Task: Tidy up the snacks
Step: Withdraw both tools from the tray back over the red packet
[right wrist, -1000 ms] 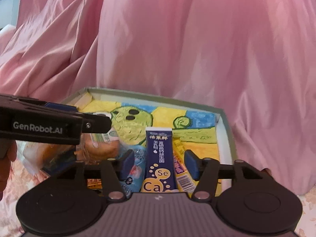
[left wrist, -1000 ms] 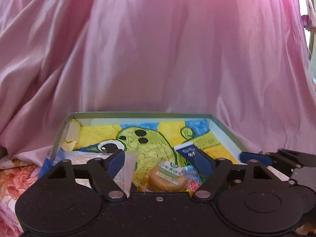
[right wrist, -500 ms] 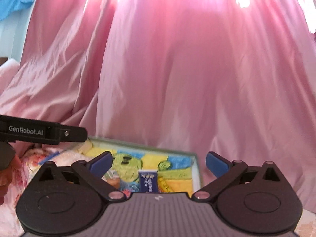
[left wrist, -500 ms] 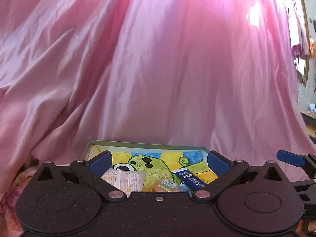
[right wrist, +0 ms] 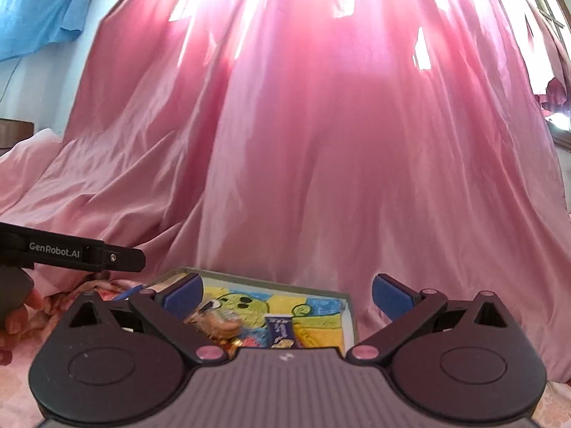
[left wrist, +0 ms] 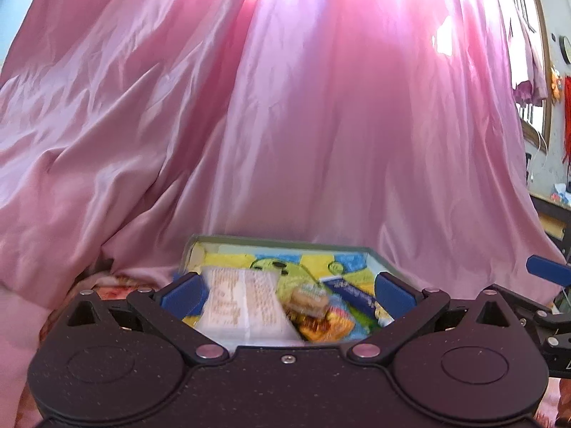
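A shallow grey-green box [left wrist: 282,240] with a yellow, blue and green cartoon lining lies on the bed; it also shows in the right wrist view [right wrist: 351,308]. Inside lie a white printed packet [left wrist: 242,301], a round cake in a clear wrapper [left wrist: 308,299], a dark blue stick pack [left wrist: 351,294] and colourful small packets [left wrist: 330,324]. The right wrist view shows the cake [right wrist: 217,322] and the blue stick pack [right wrist: 282,330]. My left gripper [left wrist: 287,287] is open and empty, held back above the box's near side. My right gripper [right wrist: 287,290] is open and empty too.
A pink satin cloth [left wrist: 285,125] rises behind the box and fills both views. A flowered bedcover [left wrist: 117,281] lies left of the box. The left gripper's body [right wrist: 71,251] and the person's hand [right wrist: 18,310] show at the right wrist view's left edge.
Both grippers have opened wide and pulled back and up from the box. The box and snacks now look smaller and lower in both views.
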Motion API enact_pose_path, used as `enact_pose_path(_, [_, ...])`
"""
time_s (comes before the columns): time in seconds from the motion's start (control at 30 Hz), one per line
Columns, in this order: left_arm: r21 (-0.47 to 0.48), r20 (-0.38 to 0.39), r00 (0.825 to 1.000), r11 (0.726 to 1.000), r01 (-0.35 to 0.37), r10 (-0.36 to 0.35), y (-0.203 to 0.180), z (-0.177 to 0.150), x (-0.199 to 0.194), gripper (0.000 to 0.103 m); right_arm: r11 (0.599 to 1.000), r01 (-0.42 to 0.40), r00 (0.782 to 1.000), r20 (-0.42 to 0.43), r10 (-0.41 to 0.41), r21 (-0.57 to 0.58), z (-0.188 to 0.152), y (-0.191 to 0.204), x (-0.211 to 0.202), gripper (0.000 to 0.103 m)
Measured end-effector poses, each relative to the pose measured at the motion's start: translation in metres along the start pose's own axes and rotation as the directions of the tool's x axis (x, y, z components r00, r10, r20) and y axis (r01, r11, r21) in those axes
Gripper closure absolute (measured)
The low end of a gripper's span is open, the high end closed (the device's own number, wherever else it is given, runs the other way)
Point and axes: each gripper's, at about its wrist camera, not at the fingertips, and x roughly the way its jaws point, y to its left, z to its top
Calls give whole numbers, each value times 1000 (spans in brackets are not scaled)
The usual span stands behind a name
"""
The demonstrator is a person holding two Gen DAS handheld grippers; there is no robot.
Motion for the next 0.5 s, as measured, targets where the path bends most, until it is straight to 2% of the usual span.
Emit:
enact_pose_path(0.17, [-19, -28, 1000, 1000, -13, 13, 10, -23, -20, 1, 999, -41, 999, -15, 40, -35, -13, 13, -18, 0])
enact_pose_path(0.3, [5, -52, 998, 1000, -26, 26, 15, -47, -34, 1, 995, -73, 996, -50, 70, -65, -31, 24, -30, 0])
enact_pose_path(0.5, [49, -114, 992, 998, -41, 46, 19, -89, -50, 1, 994, -103, 981, -168, 95, -41, -63, 37, -39, 0])
